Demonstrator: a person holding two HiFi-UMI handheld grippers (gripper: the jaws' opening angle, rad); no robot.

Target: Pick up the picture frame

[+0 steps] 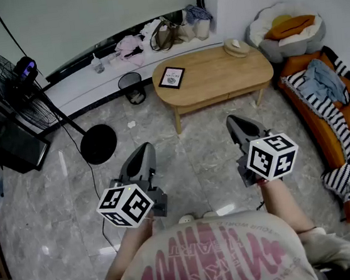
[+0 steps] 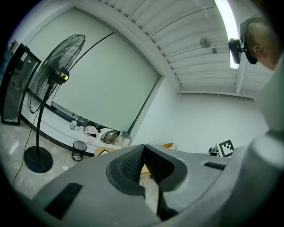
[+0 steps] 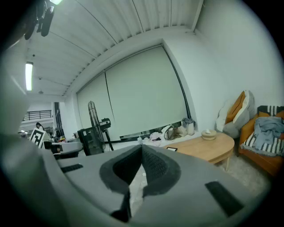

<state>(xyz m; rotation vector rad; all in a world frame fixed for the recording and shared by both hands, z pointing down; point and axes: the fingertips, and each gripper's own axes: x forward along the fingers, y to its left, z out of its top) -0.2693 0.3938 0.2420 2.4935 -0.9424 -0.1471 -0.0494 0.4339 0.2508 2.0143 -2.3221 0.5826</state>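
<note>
Item: white T-shirt with pink print, nearest, on the person; lettering upside down and too distorted to read with confidence.

Item: left grey two-jaw gripper, held over the grey marble-look floor; ribbed pads closed tip to tip, nothing between; carries a cube of black-and-white square markers, no lettering.

Item: right grey two-jaw gripper, likewise over the floor, short of the table and well apart from the frame; jaws together, empty; same marker cube.

Item: oval light-wood coffee table; bears the task's thing at its left end, plus a round beige object at the far right.

Item: dark-bordered square picture frame with white mount; lies flat, turned a little askew, near the table's left end; seen small and dark from the right gripper view. Judged light, stiff and thin; glazing, if present, probably fragile and slippery; best pinched across a border rail at a corner near the table edge, not on the face. Print inside too small to read.

Item: black mesh bin and black standing fan, beyond; no brand legible.
</note>
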